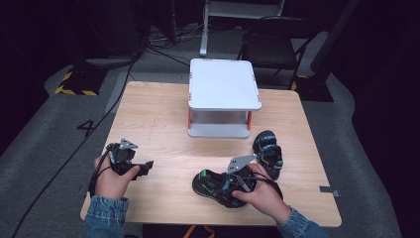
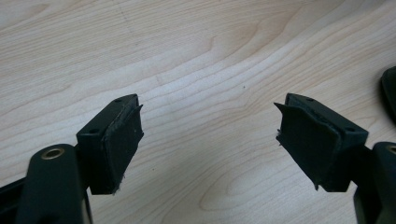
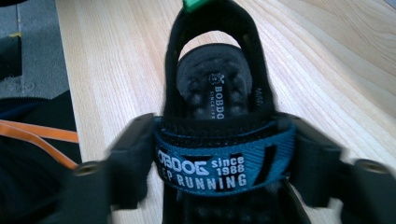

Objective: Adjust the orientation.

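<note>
Two black sandals with teal straps lie on the wooden table (image 1: 163,119). The nearer sandal (image 1: 210,184) lies at the front, and its teal strap (image 3: 210,170), printed with white letters, spans the gap between my right gripper's (image 3: 219,163) jaws. Both pads touch the strap's sides, so the right gripper (image 1: 233,182) is shut on this sandal. The other sandal (image 1: 268,151) lies apart, farther back on the right. At the table's front left, my left gripper (image 1: 146,167) stands open, with bare wood between its jaws (image 2: 208,135).
A white two-level stand (image 1: 224,84) with orange posts sits at the back middle of the table. A dark edge (image 2: 390,91) shows at the right border of the left gripper view. An orange strap (image 3: 42,135) hangs below the table's front edge.
</note>
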The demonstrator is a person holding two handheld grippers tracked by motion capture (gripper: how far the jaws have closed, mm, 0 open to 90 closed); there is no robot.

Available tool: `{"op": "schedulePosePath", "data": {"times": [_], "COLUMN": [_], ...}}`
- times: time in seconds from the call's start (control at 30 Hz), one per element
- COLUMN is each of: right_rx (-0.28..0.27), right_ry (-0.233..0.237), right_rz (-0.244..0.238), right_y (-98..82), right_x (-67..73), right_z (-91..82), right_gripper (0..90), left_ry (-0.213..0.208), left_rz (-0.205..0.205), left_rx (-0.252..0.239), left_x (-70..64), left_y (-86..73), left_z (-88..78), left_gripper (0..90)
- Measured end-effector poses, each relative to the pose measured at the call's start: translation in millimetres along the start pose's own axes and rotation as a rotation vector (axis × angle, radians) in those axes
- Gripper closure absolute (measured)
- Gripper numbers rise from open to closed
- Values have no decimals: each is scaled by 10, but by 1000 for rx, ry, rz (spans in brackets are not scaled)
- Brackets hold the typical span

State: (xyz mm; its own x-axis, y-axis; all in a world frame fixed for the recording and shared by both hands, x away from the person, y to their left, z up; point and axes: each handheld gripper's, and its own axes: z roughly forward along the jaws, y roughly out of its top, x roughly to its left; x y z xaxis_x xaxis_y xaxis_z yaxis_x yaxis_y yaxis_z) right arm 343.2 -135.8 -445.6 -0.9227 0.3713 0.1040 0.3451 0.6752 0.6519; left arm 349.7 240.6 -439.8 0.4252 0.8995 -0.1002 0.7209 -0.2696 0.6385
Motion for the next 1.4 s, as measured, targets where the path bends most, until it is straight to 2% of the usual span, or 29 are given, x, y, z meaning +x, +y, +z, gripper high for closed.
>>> {"op": "schedulePosePath", "data": {"times": [0.07,0.17,0.2,0.3,0.37,0.4,0.43,0.5,0.6,0.63,0.67,0.73,0.87,0.97,1.1,1.13,1.17,1.23,1.4], "right_rx": [21,36,26,-4,-10,-17,-39,-45,-103,-148,-169,-221,-262,-253,-228,-230,-228,-218,-190], "right_ry": [12,-29,-47,-103,-148,-150,-117,-107,-131,-151,-155,-159,-153,-148,-124,-120,-121,-120,-89], "right_rz": [-29,-79,-82,-65,-53,-37,10,32,42,34,33,32,58,82,120,125,118,93,52], "right_y": [17,74,98,126,102,93,75,66,97,131,149,205,344,422,424,423,427,438,431], "right_x": [-32,-147,-215,-461,-667,-699,-772,-824,-806,-772,-751,-708,-657,-677,-753,-752,-744,-707,-577], "right_z": [-31,-101,-119,-120,-50,-34,-27,-46,-127,-166,-181,-206,-160,-25,127,129,124,101,25], "right_gripper": [473,488,488,478,418,395,361,318,276,288,319,439,512,525,729,737,747,831,863], "left_ry": [5,10,6,12,12,14,13,15,19,16,17,20,18,31,34,35,32,27,20], "left_rz": [-5,-5,-3,-11,-8,-12,-18,-16,-19,-16,-16,-5,-7,-29,-39,-37,-35,-33,-19], "left_rx": [0,6,7,14,14,14,16,17,20,20,18,10,6,1,-2,-1,-1,0,-6], "left_x": [6,7,10,6,13,16,19,36,38,36,22,4,6,67,99,102,102,94,76], "left_y": [-16,-39,-48,-71,-77,-81,-85,-91,-93,-93,-95,-107,-148,-190,-209,-209,-206,-196,-156], "left_z": [-8,-11,-6,-8,-9,-10,-8,0,13,16,14,1,-31,-73,-85,-83,-79,-74,-57], "left_gripper": [217,217,217,217,217,217,217,217,217,218,220,233,234,234,234,234,234,234,233]}}
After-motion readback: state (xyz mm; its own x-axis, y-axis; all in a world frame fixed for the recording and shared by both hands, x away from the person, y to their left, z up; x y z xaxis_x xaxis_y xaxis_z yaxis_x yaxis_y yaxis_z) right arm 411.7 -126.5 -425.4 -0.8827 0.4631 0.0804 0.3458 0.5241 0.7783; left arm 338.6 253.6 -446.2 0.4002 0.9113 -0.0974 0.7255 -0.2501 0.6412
